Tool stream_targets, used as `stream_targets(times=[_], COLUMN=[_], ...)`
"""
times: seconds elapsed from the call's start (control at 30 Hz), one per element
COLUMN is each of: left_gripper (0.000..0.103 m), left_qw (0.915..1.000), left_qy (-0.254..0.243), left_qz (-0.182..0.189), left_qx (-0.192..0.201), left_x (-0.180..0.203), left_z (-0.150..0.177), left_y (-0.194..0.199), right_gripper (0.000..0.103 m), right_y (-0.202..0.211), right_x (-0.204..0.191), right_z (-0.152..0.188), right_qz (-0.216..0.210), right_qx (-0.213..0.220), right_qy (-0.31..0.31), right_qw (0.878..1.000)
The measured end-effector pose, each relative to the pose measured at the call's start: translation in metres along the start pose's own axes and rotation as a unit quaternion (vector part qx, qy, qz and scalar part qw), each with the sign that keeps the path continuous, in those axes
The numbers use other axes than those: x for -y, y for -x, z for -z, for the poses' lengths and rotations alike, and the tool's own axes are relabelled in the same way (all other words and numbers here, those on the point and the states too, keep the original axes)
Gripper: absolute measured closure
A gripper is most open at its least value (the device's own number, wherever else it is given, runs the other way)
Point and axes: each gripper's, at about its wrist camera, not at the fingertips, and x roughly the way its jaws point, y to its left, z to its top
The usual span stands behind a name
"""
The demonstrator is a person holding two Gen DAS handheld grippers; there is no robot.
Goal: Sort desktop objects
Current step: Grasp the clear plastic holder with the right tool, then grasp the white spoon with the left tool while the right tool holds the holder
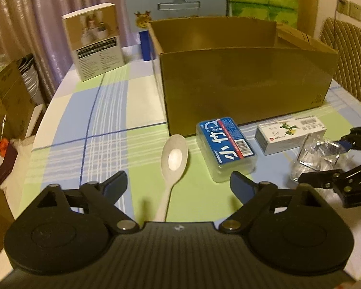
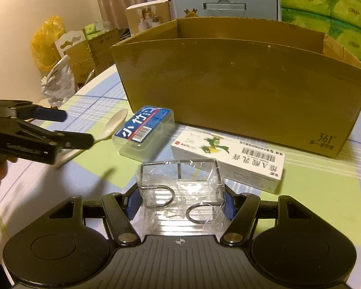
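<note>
The left gripper (image 1: 178,187) gapes empty over the spoon (image 1: 173,161), at centre frame on the desk (image 1: 103,125), its handle running toward the gripper. The right gripper (image 2: 180,203) brackets the wrapped wire rack (image 2: 180,183); whether it grips, I cannot tell.

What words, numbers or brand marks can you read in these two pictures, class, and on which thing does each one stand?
"小竹": blue label of the clear plastic case.
"361°": lower corner of the cardboard box; the line beneath is too blurred.
White carton: barcode and upside-down Chinese print, not surely readable.
Tall packet: small print too blurred.
Pale blue box: characters too faint.
</note>
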Motion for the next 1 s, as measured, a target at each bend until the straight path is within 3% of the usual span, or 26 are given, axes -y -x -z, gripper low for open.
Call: stream_targets(times=[0.33, 0.5, 0.77, 1.0], left_gripper=[0.054, 0.055, 0.076, 0.077], left_qw=[0.9997, 0.9995, 0.9987, 0.9969], left_qy=[-0.004, 0.000, 0.030, 0.059], left_qz=[0.008, 0.019, 0.030, 0.039], left_qx=[-0.020, -0.026, -0.027, -0.033], left_x=[-0.015, -0.016, -0.023, -0.023], left_z=[-0.010, -0.011, -0.014, -0.012], left_y=[-0.039, -0.054, -0.064, -0.059], right_gripper=[0.040, 0.040, 0.040, 0.040], right_y=[-0.018, -0.020, -0.020, -0.017], right_x=[-0.006, -0.006, -0.007, -0.007], right_z=[-0.001, -0.002, -0.003, -0.003], right_qz=[-0.004, -0.002, 0.001, 0.007], right_qx=[-0.008, -0.006, -0.006, -0.007], right_qy=[-0.017, -0.022, -0.025, -0.027], right_qw=[1.000, 1.000, 1.000, 1.000])
